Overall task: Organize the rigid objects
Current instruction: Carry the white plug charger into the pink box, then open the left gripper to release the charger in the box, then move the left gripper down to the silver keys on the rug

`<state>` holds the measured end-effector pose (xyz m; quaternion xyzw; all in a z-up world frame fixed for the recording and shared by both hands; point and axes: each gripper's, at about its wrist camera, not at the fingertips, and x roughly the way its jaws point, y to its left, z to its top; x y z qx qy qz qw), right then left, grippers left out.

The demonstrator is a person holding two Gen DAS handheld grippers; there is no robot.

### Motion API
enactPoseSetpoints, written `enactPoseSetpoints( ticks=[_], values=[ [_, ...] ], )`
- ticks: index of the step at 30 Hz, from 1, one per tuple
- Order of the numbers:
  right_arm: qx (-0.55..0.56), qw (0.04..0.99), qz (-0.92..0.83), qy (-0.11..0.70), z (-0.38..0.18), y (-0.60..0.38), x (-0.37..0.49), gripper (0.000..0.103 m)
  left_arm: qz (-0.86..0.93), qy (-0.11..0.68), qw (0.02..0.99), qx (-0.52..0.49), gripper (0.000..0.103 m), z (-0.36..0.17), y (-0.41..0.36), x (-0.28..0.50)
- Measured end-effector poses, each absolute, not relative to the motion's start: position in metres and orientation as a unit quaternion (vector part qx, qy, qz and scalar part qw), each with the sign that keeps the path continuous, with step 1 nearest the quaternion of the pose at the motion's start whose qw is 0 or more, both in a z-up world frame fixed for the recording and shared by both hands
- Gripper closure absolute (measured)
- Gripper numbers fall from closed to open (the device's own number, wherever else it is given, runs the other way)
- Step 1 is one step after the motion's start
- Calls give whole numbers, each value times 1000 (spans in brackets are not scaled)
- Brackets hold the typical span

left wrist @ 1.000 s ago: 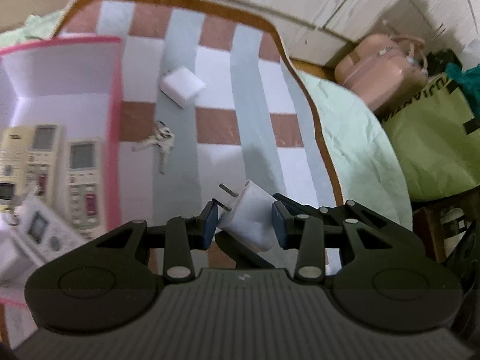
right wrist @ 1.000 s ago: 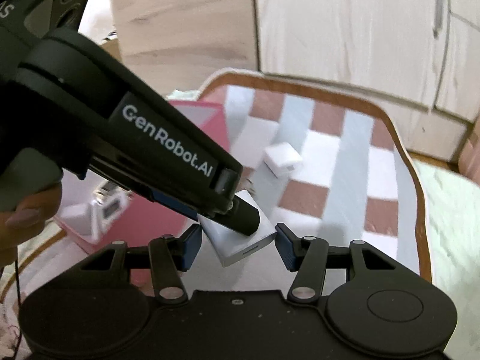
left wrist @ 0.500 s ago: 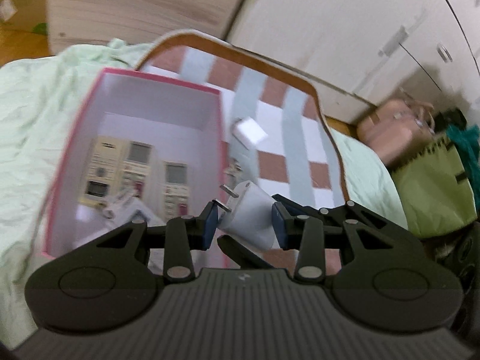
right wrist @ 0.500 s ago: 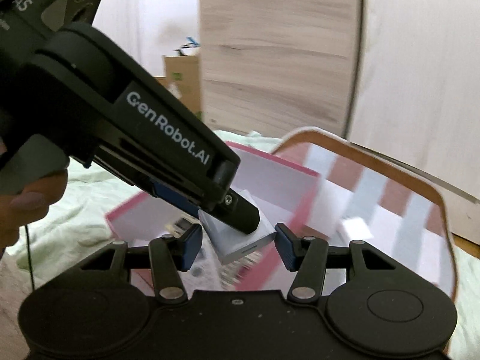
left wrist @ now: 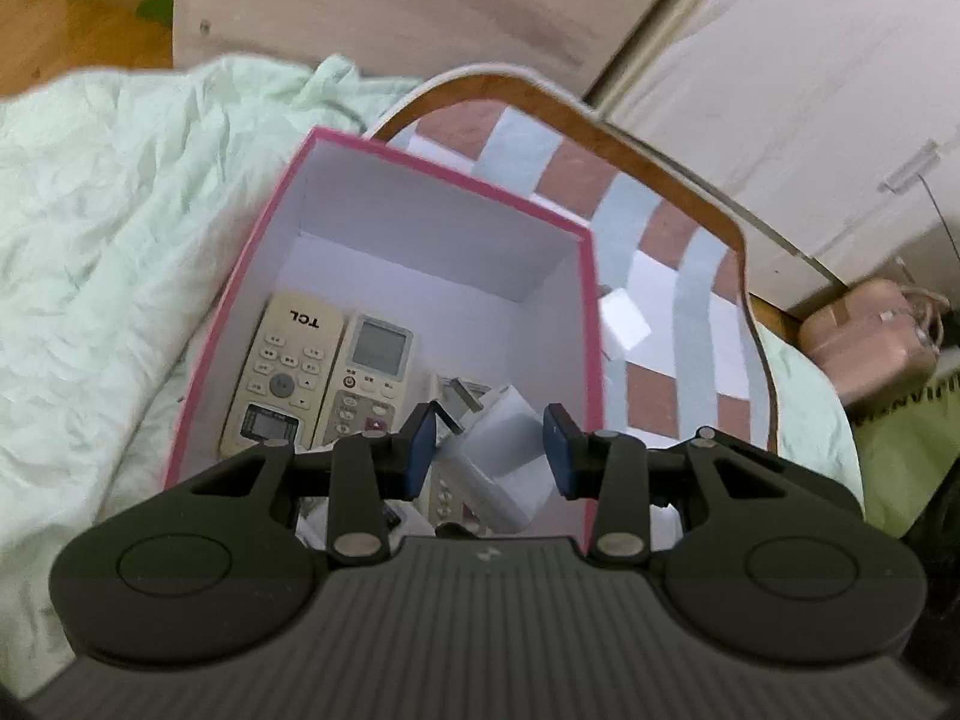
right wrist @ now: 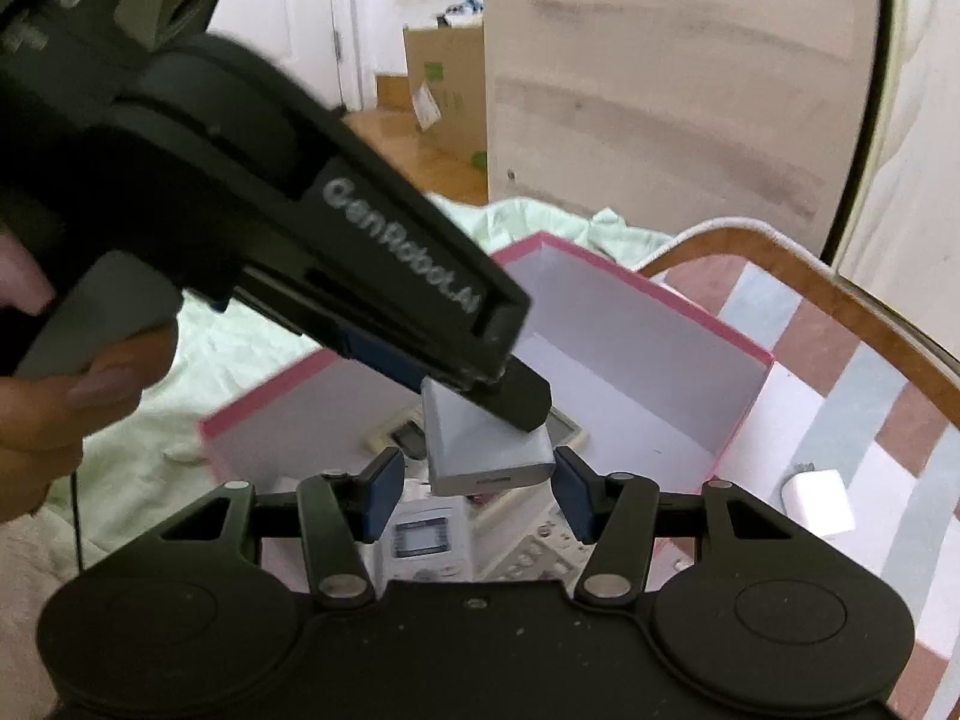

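My left gripper (left wrist: 487, 450) is shut on a white charger plug (left wrist: 510, 426), prongs pointing up-left, and holds it over the near right part of a pink-rimmed white box (left wrist: 444, 171). Two beige remotes (left wrist: 288, 366) and other small devices lie in the box. In the right wrist view, a finger (right wrist: 516, 399) of the left gripper clamps the charger (right wrist: 480, 450) from above. My right gripper (right wrist: 477, 474) stands open around it, with a slim gap at the left pad. A small white block (right wrist: 819, 501) lies on the checked mat (left wrist: 696, 276).
A crumpled pale green sheet (left wrist: 120, 240) spreads left of the box. Wooden wardrobe doors stand behind. A pink suitcase (left wrist: 870, 330) and a green bag (left wrist: 900, 450) sit at the right. A cardboard carton (right wrist: 444, 84) stands on the floor in the doorway.
Both grippers have swung left together, from over the checked mat to over the pink box, and rolled. The charger stayed in the left gripper. The keys on the mat left the view.
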<state>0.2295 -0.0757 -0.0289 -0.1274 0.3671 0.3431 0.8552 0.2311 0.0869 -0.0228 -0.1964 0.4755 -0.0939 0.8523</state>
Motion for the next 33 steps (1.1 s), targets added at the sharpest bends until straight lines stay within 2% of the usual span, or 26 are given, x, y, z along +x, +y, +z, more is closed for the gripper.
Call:
enactPoseSetpoints(
  ticks=[2,3,15,17,18,25,33],
  values=[
    [-139,852,338,374,-37,-74,237,48,-91,484,847,-203,66,-33,88,246],
    [-141,851,339,376,-39,-72,241,54,-89,488,844,-205,69,-38,88,252],
    [-212,820,321,425,-85,-37,264,55,-55,520,830,-193,70,-90,81,288],
    [-228,832,300,407,-88,-33,266,48,-52,528,822,-207,70,-93,84,290],
    [-228,839,288,402,-87,-35,267,45,-54,529,820,-212,70,-92,84,289],
    [-160,871,294,360,-58,-82,239,45,-89,525,823,-199,66,-66,73,273],
    [-133,907,263,302,-12,-138,173,44,-133,492,851,-124,65,-7,37,248]
  ],
)
